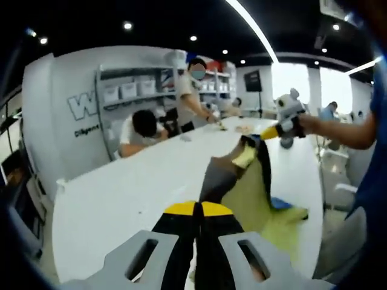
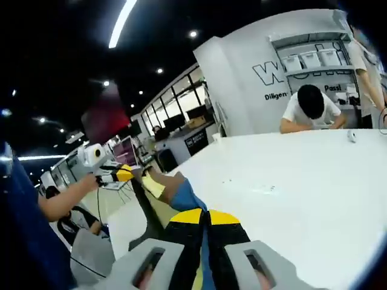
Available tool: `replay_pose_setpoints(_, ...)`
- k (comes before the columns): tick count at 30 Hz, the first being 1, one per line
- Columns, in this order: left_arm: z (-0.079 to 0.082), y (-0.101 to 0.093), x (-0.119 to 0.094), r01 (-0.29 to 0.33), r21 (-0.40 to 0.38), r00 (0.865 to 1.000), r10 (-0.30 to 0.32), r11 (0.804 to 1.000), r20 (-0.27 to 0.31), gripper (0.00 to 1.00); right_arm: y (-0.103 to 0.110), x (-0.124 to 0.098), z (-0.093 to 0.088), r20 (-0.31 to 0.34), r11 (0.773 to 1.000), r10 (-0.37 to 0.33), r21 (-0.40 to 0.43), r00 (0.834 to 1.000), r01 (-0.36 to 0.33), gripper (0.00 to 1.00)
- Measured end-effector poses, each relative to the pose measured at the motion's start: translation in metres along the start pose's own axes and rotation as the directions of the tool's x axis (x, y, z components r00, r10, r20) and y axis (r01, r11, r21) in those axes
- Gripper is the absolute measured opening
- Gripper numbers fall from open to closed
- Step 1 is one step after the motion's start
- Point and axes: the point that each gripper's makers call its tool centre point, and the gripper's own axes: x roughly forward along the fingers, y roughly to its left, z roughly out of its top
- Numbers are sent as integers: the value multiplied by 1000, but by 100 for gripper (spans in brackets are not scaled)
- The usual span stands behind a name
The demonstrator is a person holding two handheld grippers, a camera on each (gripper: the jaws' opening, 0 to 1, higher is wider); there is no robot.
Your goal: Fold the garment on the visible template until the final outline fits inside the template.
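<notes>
In the left gripper view, wall lettering beginning "W" point(image 1: 81, 104) stands beside shelves of white bins point(image 1: 128, 90); the rest is cut off. The left gripper point(image 1: 199, 209) has its yellow-tipped fingers point(image 1: 180, 208) pressed together on the garment point(image 1: 242, 181), a yellow, grey and black piece lifted above the white table point(image 1: 133, 187). The right gripper point(image 2: 205, 216) also has its fingers closed on the cloth. In the right gripper view, the wall reads "Diligen" point(image 2: 279, 94) and "Pass!" point(image 2: 331, 88) behind a person point(image 2: 311, 109) leaning on the table.
</notes>
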Motion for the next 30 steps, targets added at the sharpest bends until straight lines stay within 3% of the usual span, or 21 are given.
replay_pose_setpoints(2,-24,2,24,2,-17,1000,-2,1000,-11,0,-30,20,-28,-99,998,-59,-41,993,56,0)
replay_pose_setpoints(5,-51,19,45,-27,-36,999,27,999,-18,0,-55,38,-47,-134,998,-63,4,989,64,0)
replay_pose_setpoints(8,-93,34,73,-71,-134,996,62,988,-70,0,-95,69,-73,-180,994,-99,36,979,108,0)
replay_pose_setpoints(19,-137,70,123,-91,-181,991,72,979,-109,0,-146,108,-81,-176,984,-168,22,970,174,0)
replay_pose_setpoints(23,-142,78,130,-99,-188,991,80,977,-108,0,-154,115,-80,-167,983,-178,25,970,184,0)
replay_pose_setpoints(24,-147,89,137,-120,-213,990,100,970,-104,0,-163,127,-79,-156,980,-190,26,969,196,0)
replay_pose_setpoints(30,-164,99,163,-132,-233,987,104,963,-126,0,-195,150,-91,-163,972,-221,42,962,231,0)
